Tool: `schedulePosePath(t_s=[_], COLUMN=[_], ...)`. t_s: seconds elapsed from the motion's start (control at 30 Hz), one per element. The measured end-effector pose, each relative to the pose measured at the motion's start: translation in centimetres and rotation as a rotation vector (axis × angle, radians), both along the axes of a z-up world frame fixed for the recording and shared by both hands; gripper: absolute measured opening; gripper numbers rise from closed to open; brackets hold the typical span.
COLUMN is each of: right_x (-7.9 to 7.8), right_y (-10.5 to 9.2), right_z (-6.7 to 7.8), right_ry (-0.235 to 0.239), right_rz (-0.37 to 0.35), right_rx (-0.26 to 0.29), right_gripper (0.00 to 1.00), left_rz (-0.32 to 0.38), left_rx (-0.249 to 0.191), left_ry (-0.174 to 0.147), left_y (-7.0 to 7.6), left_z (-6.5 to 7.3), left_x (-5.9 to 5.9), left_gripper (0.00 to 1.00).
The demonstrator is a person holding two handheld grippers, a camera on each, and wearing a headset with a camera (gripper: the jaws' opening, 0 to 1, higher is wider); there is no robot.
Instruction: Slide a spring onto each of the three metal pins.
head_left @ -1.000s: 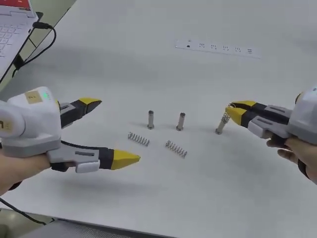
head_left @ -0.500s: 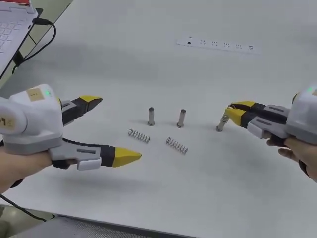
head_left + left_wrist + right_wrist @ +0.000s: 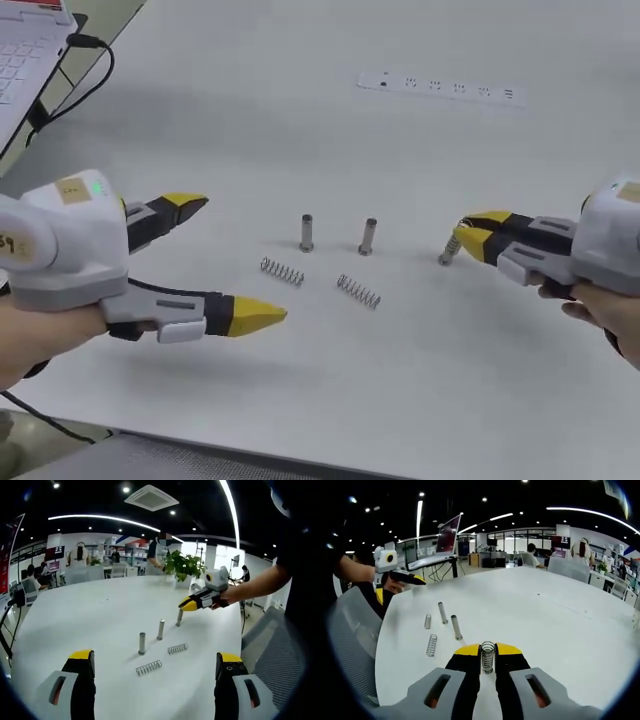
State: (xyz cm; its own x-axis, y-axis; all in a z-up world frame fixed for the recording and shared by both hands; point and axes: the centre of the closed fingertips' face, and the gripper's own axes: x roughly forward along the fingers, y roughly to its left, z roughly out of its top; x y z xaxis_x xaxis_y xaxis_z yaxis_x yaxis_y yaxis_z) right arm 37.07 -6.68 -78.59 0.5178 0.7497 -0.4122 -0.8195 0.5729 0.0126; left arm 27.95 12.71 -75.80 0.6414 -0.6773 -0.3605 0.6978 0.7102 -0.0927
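So far one spring (image 3: 488,657) of three is in hand. It sits upright, pinched between the closed jaws of the right gripper (image 3: 470,231), right at their yellow tips. In the head view it looks threaded over the top of the nearest pin (image 3: 445,258), which leans toward those tips. Whether the spring is fully down the pin I cannot tell; I judge this first fitting to be partway done.

Well out ahead of the right gripper's tips, toward the other gripper, stand two bare pins (image 3: 306,232) (image 3: 368,236), both upright. The two loose springs (image 3: 282,271) (image 3: 358,292) lie flat on the white table (image 3: 400,400) just beside them, on the person's side. So two pins are unsprung, and each needs a spring picked up and slid on.

The right gripper is held low and near level, pointing across the table with the hand wrapped behind it.

The left gripper (image 3: 235,258) hovers above the table, well apart from the pins. Its jaws are spread wide and hold nothing, and they point toward the loose springs ahead of them.
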Motion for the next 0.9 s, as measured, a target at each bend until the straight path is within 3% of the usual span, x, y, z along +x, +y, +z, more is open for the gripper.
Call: schedulePosePath(t_s=[0.43, 0.9], right_x=[-0.1, 0.0], right_y=[-0.2, -0.3], right_z=[-1.4, -1.8], right_ry=[0.008, 0.017], right_rz=[0.021, 0.012], right_rx=[-0.054, -0.049], right_gripper=[0.08, 0.08], left_rz=[-0.004, -0.008], left_rx=[0.009, 0.016], left_ry=[-0.003, 0.004], left_y=[0.0, -0.2], left_z=[0.0, -0.3], left_x=[0.0, -0.1], left_gripper=[0.99, 0.99])
